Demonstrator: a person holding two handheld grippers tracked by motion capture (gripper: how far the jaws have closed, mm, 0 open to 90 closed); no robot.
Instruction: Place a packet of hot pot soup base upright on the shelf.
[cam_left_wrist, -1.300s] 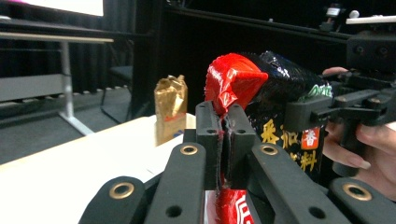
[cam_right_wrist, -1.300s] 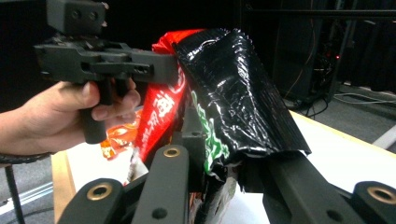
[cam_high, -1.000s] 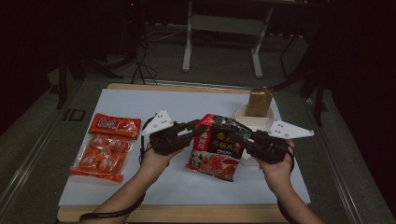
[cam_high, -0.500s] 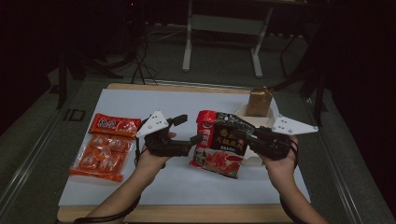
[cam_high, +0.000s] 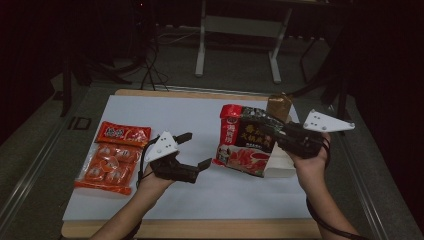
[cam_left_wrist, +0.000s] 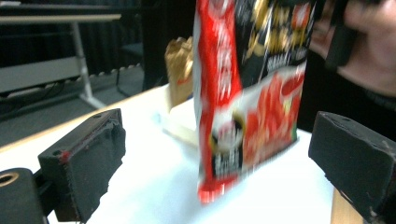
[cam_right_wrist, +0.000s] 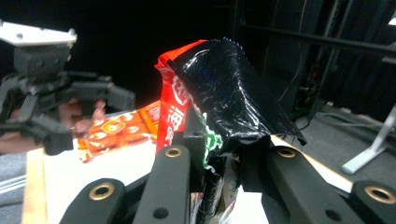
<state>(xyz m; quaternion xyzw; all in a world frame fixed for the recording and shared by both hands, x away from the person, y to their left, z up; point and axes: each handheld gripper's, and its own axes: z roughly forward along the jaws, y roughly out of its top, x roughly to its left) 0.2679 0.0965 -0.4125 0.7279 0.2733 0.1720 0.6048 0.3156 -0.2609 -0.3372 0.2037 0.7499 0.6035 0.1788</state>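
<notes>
Dark room — grey floor (cam_high: 40, 145), metal stand (cam_high: 237, 30)

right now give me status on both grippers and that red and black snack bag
Left gripper jaws just opened, nothing between them. Right gripper shut on red and black snack bag, bag lifted, lower edge near table. Nothing in the way.

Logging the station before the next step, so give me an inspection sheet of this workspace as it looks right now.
Surface: white sheet on a wooden table.
Job's things: red and black snack bag, upright, pinched at its top edge.
Clutter: two orange snack packs at left; brown bag by a white box.
Grippers: right hand-held gripper shut on the snack bag; left hand-held gripper just opened, nothing between its jaws.
Cables: one trails from the right wrist.
Surroundings: dark room, metal stand legs behind.
</notes>
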